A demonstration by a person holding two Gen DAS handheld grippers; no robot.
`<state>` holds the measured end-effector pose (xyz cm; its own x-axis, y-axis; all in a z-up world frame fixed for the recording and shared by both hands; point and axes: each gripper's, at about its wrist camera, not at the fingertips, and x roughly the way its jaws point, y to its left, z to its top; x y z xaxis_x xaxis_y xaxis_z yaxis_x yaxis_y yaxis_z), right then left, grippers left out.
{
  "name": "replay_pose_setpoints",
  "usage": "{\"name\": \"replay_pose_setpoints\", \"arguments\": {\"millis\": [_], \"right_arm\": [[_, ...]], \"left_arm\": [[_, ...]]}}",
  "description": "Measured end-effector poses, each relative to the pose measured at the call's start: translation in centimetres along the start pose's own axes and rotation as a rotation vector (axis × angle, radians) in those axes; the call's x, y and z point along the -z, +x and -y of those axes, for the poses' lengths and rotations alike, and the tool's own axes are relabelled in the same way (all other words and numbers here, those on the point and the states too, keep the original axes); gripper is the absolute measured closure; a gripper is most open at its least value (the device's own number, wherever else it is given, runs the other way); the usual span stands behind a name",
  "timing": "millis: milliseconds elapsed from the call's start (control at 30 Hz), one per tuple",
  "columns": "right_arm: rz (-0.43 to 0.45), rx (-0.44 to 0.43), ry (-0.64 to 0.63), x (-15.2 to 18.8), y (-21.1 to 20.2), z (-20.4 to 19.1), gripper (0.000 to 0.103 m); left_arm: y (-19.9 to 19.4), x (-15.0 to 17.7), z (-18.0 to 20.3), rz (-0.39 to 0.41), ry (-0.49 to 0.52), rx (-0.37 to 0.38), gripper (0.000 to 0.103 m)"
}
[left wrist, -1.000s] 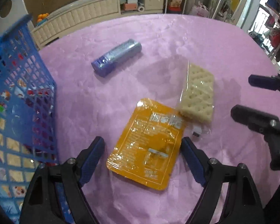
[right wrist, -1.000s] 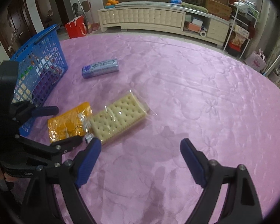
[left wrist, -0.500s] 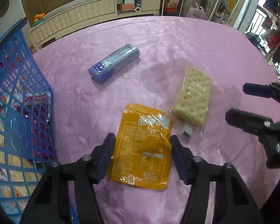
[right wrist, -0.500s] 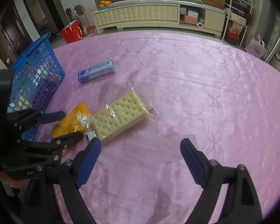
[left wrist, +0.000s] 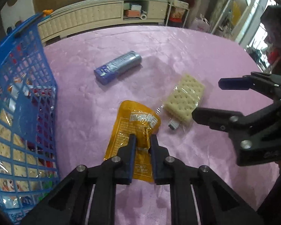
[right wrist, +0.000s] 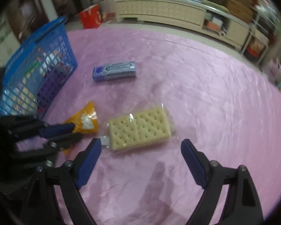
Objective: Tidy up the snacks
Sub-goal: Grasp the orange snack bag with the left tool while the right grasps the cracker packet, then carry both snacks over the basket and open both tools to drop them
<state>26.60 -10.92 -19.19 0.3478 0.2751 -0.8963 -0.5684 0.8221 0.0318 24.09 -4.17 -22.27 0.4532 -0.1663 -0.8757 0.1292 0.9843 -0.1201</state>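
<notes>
My left gripper (left wrist: 142,140) is shut on the orange snack pouch (left wrist: 135,123), which crumples between the fingers on the pink tablecloth; the pouch also shows in the right wrist view (right wrist: 84,121). A clear-wrapped cracker pack (right wrist: 139,129) lies just ahead of my open, empty right gripper (right wrist: 140,150); the pack also shows in the left wrist view (left wrist: 185,100). A blue gum pack (left wrist: 118,67) lies farther back (right wrist: 114,71). The blue basket (left wrist: 28,86) stands at the left and holds several snacks.
The round table has a pink cloth (right wrist: 206,93). A cream sideboard (right wrist: 163,11) and shelves stand beyond the table's far edge. A red bag (right wrist: 90,17) sits on the floor behind the basket (right wrist: 37,61).
My left gripper has closed from wide open onto the orange pouch, pinching it up. My right gripper has moved closer to the cracker pack and stays open.
</notes>
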Motion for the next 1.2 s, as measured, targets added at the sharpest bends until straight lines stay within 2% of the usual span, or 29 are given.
{"name": "replay_pose_setpoints", "arguments": {"millis": [67,233,300,367,533,700,733,1200], "right_arm": [[0.004,-0.007,-0.021,-0.4,0.4,0.0,0.013],[-0.068,-0.025,-0.068,-1.1,2.9,-0.3,0.011],[-0.064,0.005,-0.097,-1.1,3.4,-0.5,0.010],[-0.060,-0.005,-0.090,-1.1,3.6,-0.2,0.006],[-0.052,-0.025,-0.091,-1.1,4.0,0.3,0.005],[-0.043,-0.035,-0.112,-1.1,3.4,0.8,0.013],[-0.040,-0.049,-0.113,-0.8,3.2,0.9,0.020],[0.025,-0.022,-0.067,3.2,-1.1,0.4,0.021]], "left_arm": [[-0.2,0.1,-0.2,0.005,0.000,-0.004,0.090],[0.0,0.1,-0.3,0.007,0.001,0.002,0.090],[0.4,-0.3,0.2,0.005,0.003,0.005,0.090],[0.8,-0.6,0.2,0.004,0.005,0.006,0.090],[1.0,-0.7,-0.2,0.006,-0.001,0.011,0.090],[0.7,-0.7,0.0,0.011,0.015,0.005,0.091],[0.6,-0.8,0.1,0.014,0.018,0.005,0.091],[-2.9,-0.5,2.3,0.059,0.038,0.031,0.092]]}}
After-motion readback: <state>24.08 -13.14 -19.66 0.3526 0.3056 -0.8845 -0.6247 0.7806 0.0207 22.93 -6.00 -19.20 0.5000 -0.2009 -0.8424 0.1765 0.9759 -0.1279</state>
